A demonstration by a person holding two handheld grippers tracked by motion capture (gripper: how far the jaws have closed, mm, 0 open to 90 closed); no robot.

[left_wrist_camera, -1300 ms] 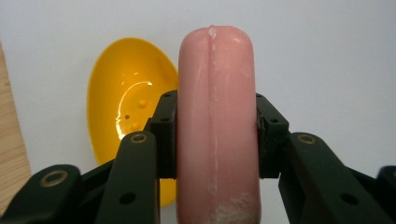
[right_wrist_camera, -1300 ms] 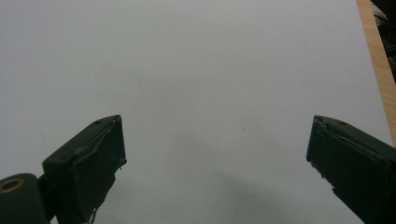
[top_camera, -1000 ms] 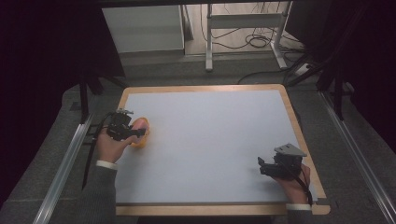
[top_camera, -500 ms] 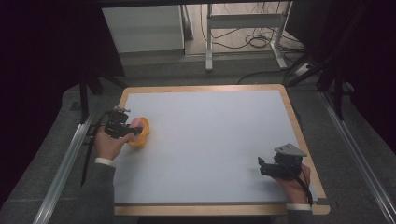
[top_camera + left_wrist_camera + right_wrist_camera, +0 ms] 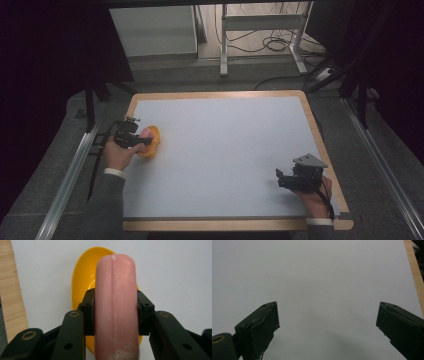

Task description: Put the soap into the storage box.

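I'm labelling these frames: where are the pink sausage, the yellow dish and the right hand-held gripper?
pink sausage (image 5: 116, 305), left gripper view, middle of its length between the jaws.
yellow dish (image 5: 81, 282), left gripper view, inner left wall.
right hand-held gripper (image 5: 280, 177), high view, between its open fingertips.

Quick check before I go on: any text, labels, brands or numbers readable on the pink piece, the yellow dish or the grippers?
None can be read.
Pink sausage-shaped piece: plain, only whitish scuffs.
Yellow dish: bare, glossy.
Left gripper and right gripper: black jaws with screw holes, no markings.
White mat: no print.
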